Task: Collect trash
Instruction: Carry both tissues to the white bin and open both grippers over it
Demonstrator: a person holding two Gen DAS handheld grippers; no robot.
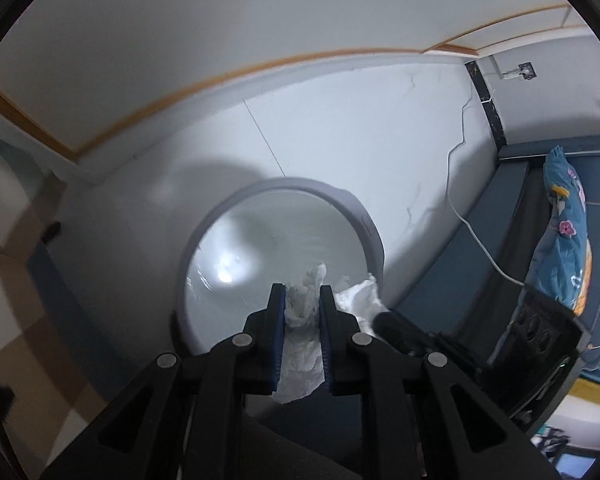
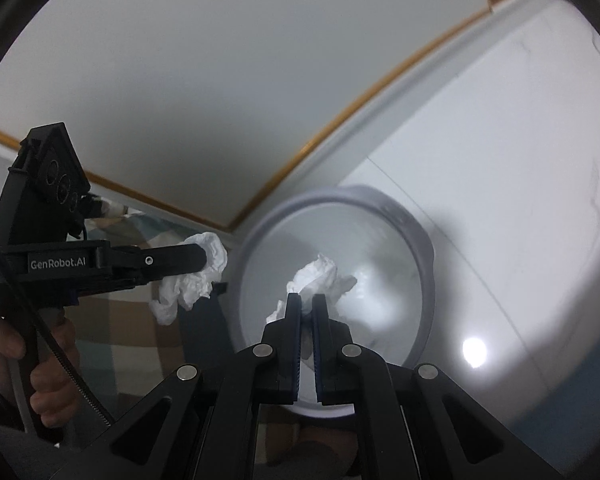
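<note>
**Two crumpled tissues held at the mouth of a white bin**

The left hand-held gripper [image 1: 302, 292] has its blue-padded fingers [image 1: 278, 336] closed on a crumpled white tissue [image 1: 302, 344]. The wad fills the narrow gap between the pads, and its long axis runs along the fingers: one ragged end pokes out past the tips toward the bin, the other hangs down behind them. From the right wrist view this gripper [image 2: 210, 258] comes in from the left, level, with its tissue [image 2: 192, 276] drooping below the tips, just outside the left rim of the bin. A hand [image 2: 32, 368] grips its handle.

The round white trash bin [image 1: 364, 216] stands on the pale tiled floor [image 1: 340, 120], its open mouth facing both cameras; its inside is bare and glossy.

The right hand-held gripper [image 2: 307, 300] is nearly closed, pinching a second crumpled tissue [image 2: 320, 276] that bunches forward past the tips, over the bin [image 2: 424, 256] opening. In the left wrist view that tissue [image 1: 360, 300] sits at the right rim, just beside the left gripper.
</note>
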